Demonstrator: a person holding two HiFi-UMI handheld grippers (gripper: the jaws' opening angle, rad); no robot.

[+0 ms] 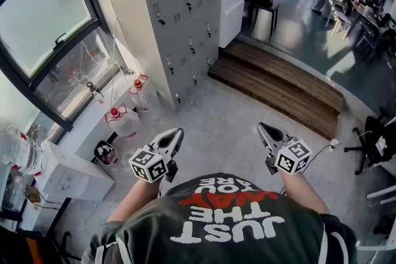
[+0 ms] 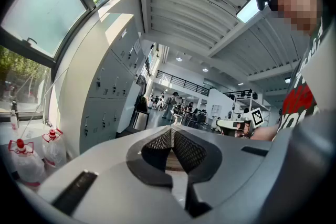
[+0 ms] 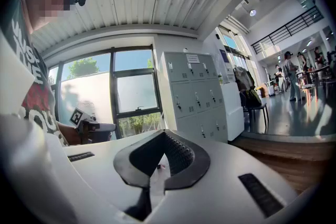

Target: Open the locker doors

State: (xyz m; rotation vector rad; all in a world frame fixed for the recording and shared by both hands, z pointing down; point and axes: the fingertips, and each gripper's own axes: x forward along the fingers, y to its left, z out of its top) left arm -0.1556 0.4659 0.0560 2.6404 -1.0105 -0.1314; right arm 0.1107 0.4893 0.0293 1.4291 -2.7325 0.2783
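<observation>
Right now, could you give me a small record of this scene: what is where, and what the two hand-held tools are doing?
lockers: grey, every door in view shut
left tool: shut, empty, held in the air short of the lockers
right tool: shut, empty, also short of them
wooden step: right of the lockers
water jugs: two, red-capped, below the window
task: not begun

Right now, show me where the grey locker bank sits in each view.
Head view: locker bank, top centre.
Left gripper view: left of centre.
Right gripper view: just right of centre.
Shared landmark: the big window beside the locker bank, seen in all three views.
</observation>
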